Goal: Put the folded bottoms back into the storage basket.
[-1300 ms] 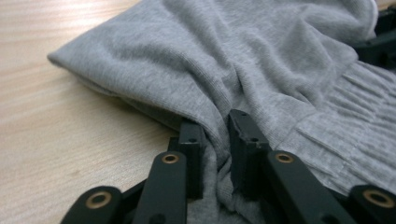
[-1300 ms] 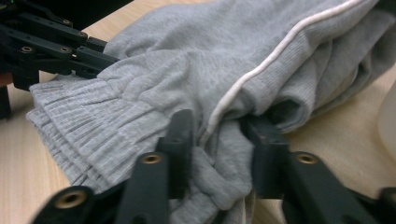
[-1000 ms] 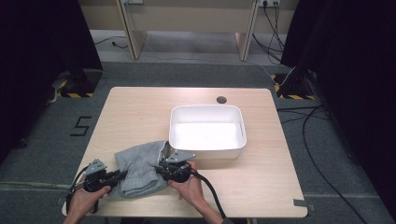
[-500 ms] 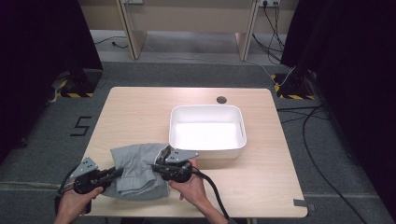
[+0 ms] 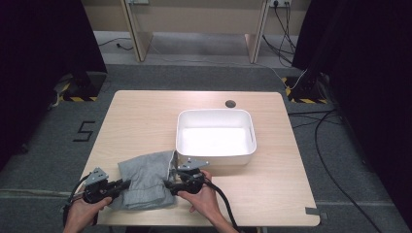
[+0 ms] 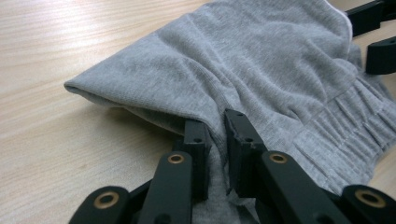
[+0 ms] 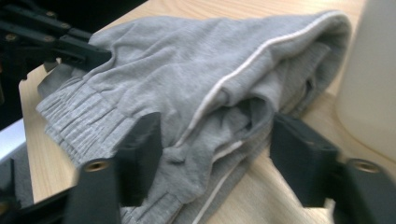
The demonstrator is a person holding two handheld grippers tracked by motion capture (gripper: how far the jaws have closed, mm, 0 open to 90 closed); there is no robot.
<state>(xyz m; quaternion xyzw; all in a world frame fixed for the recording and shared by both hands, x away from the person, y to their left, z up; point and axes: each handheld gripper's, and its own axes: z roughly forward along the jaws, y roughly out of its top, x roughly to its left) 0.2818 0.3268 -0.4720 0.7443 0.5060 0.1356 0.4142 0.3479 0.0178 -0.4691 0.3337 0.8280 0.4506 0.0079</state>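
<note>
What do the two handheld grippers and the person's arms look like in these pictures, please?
Both the left gripper and the right gripper are black, each topped with a grey three-cornered plate and trailing a black cable. Their jaws are flat black bars on linkages with brass-coloured pivot pins. The forearms are bare, with no sleeves in sight.

A black numeral "5" (image 5: 85,130) is showing on the grey floor, left of the light wooden table (image 5: 145,116).

In the left gripper view, the grey garment (image 6: 261,70) runs off the top and right edges. In the right gripper view, the white tub (image 7: 371,79) is cut off at the right and blurred, and the right gripper (image 7: 215,154) is blurred too.
</note>
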